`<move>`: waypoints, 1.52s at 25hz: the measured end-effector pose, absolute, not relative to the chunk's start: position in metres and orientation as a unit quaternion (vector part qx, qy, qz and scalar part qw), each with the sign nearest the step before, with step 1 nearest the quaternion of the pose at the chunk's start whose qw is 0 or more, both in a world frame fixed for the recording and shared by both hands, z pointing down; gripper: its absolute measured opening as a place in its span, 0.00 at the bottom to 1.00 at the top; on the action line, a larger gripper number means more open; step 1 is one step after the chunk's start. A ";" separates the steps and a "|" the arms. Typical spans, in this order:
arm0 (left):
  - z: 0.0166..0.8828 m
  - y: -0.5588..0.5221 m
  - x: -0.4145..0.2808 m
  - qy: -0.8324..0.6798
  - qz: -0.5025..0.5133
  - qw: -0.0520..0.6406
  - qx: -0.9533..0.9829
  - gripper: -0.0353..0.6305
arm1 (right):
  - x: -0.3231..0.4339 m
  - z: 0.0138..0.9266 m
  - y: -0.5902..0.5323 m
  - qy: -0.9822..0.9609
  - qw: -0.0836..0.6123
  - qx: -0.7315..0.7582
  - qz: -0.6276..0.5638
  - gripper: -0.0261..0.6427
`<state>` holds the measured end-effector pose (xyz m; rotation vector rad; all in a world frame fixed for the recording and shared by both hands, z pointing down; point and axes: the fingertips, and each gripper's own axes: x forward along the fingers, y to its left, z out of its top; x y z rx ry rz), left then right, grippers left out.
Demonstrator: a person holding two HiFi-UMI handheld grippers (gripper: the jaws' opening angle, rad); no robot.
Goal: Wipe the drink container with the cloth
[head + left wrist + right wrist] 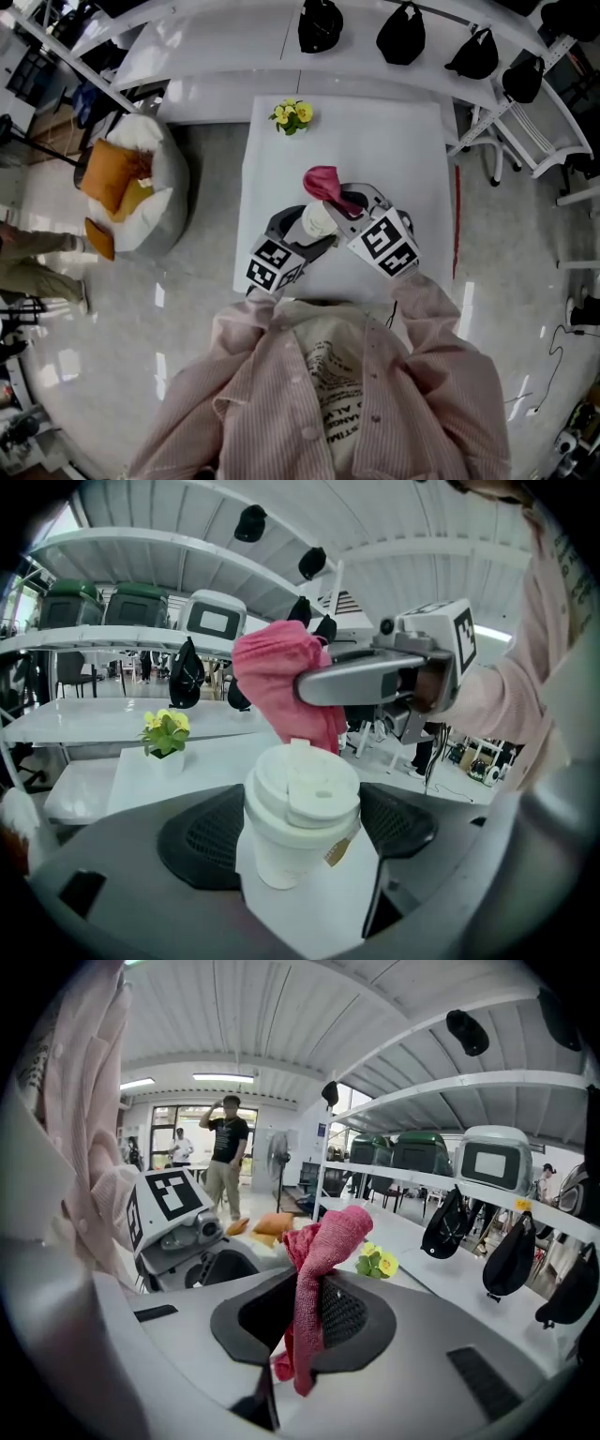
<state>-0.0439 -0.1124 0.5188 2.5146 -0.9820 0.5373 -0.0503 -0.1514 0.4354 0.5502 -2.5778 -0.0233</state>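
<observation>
In the head view, a white cup (317,219) with a lid was seen over the white tabletop (403,150), near its front edge. A pink cloth (322,181) was seen just beside the cup's top.

In the left gripper view, the cup was squeezed by the left tool (314,234), one jaw on each side.

In the right gripper view, the bunched cloth was pinched tight by the right tool (342,202). Yellow flowers (292,115) were seen behind.

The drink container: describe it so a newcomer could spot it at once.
Start at the white table. Over its near half, the left hand-held gripper clamps a white paper cup with a white lid. It is the only cup; the pink cloth beside it is in the right hand-held gripper.
</observation>
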 end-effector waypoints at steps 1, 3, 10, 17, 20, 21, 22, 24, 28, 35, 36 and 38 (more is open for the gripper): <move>0.519 -0.112 -0.044 -0.350 0.191 0.193 0.897 0.60 | -0.052 0.439 -0.150 -0.945 0.260 0.197 -0.009 0.10; 0.519 -0.111 -0.044 -0.350 0.188 0.193 0.897 0.60 | -0.056 0.447 -0.145 -0.942 0.278 0.185 -0.009 0.10; 0.520 -0.112 -0.046 -0.349 0.184 0.198 0.897 0.60 | -0.064 0.464 -0.133 -0.931 0.329 0.159 -0.012 0.10; 0.520 -0.112 -0.046 -0.351 0.180 0.197 0.898 0.60 | -0.065 0.474 -0.128 -0.921 0.357 0.154 -0.010 0.10; 0.520 -0.111 -0.046 -0.351 0.179 0.196 0.898 0.60 | -0.065 0.475 -0.126 -0.919 0.363 0.153 -0.008 0.10; 0.520 -0.111 -0.045 -0.351 0.179 0.196 0.898 0.60 | -0.065 0.475 -0.125 -0.919 0.365 0.152 -0.008 0.10; 0.520 -0.112 -0.045 -0.351 0.179 0.196 0.898 0.60 | -0.064 0.476 -0.124 -0.918 0.367 0.151 -0.008 0.10; 0.520 -0.111 -0.046 -0.351 0.179 0.196 0.898 0.60 | -0.064 0.475 -0.122 -0.917 0.370 0.150 -0.007 0.10; 0.520 -0.110 -0.047 -0.351 0.176 0.196 0.899 0.60 | -0.064 0.476 -0.118 -0.914 0.378 0.149 -0.008 0.10; 0.519 -0.111 -0.046 -0.349 0.169 0.197 0.900 0.60 | -0.061 0.476 -0.112 -0.909 0.389 0.149 -0.009 0.10; 0.519 -0.111 -0.046 -0.349 0.167 0.198 0.901 0.60 | -0.061 0.476 -0.112 -0.909 0.390 0.148 -0.009 0.10; 0.520 -0.111 -0.045 -0.347 0.164 0.200 0.901 0.60 | -0.060 0.477 -0.110 -0.908 0.392 0.148 -0.008 0.10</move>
